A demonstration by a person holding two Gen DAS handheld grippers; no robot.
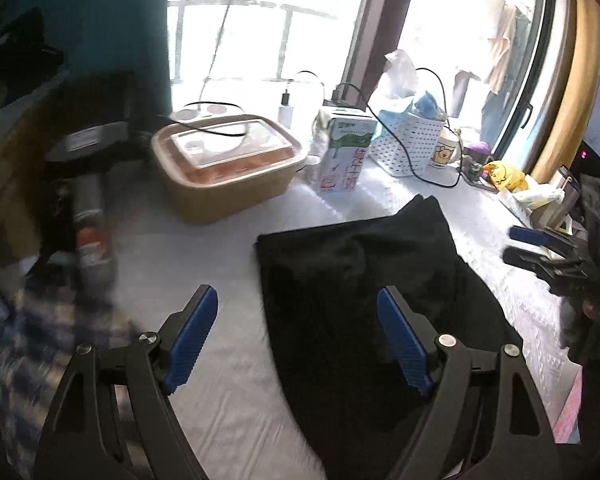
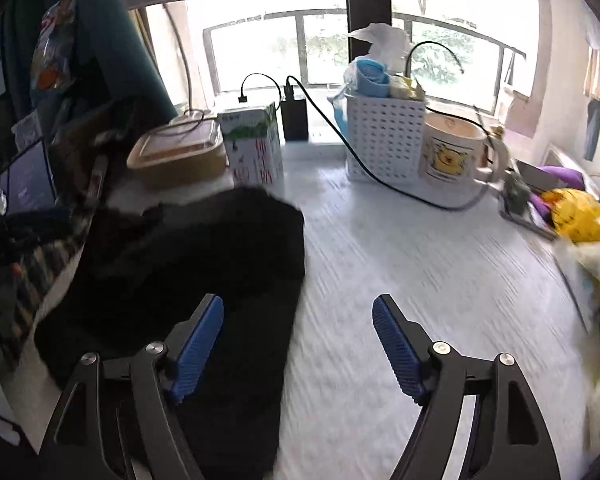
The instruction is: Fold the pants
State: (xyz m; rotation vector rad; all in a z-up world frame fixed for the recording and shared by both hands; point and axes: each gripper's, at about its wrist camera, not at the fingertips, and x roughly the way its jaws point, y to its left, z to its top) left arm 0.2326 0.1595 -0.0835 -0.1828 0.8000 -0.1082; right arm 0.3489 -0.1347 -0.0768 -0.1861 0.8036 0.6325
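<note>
Both tongs stand apart, empty. Your left gripper (image 1: 298, 312) and right gripper (image 2: 298, 320) flank the pants (image 1: 364, 280), which lie between them, long axis near-to-far.

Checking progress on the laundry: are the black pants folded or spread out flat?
Folded. The black pants lie as a compact dark block on the white table, no separate legs showing; how many folds cannot be told.
</note>
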